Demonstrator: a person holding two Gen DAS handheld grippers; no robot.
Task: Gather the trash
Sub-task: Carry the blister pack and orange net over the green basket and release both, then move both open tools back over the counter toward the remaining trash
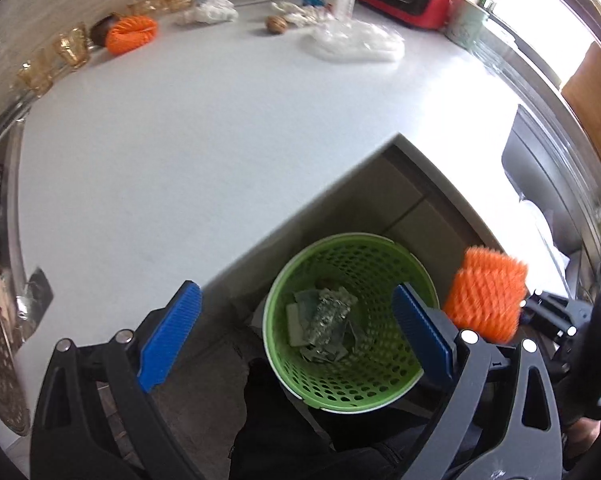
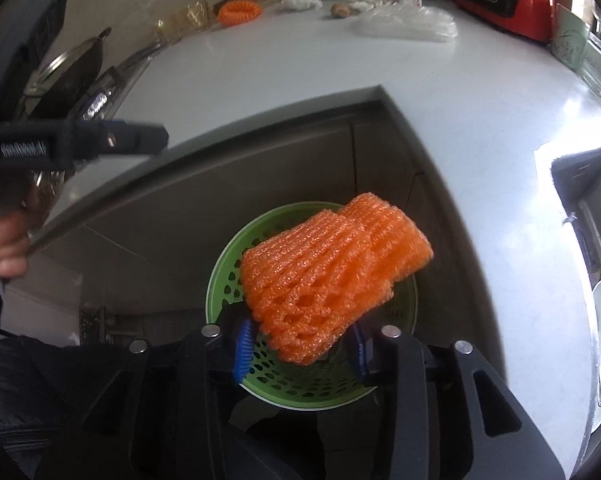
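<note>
Orange foam fruit netting [image 2: 332, 276] hangs right over the green perforated wastebasket [image 2: 224, 280], pinched at its lower end between the blue pads of the right gripper [image 2: 300, 344]. The risk sits here: the net is light and springy and its bulk leans toward the basket's right rim, so if it's let go off-centre I'd expect it to catch the rim and tumble to the floor beside the cabinet.

Starting at the left: the left gripper [image 1: 296, 336] has its jaws spread wide with nothing between them, poised above the basket's left side, where crumpled foil and paper scraps [image 1: 324, 324] already lie at the bottom. Close quarters too, so the two tools could knock each other over the opening.

Across the white countertop [image 1: 180, 140], along the far edge, more waits: a second orange foam net [image 1: 131, 34] at the left, crumpled tissue [image 1: 208, 12], a walnut [image 1: 275, 24], then a clear plastic bag [image 1: 352, 42] toward the right.

The held net looks like a ribbed, open-mesh sleeve, soft and squashed flat.
</note>
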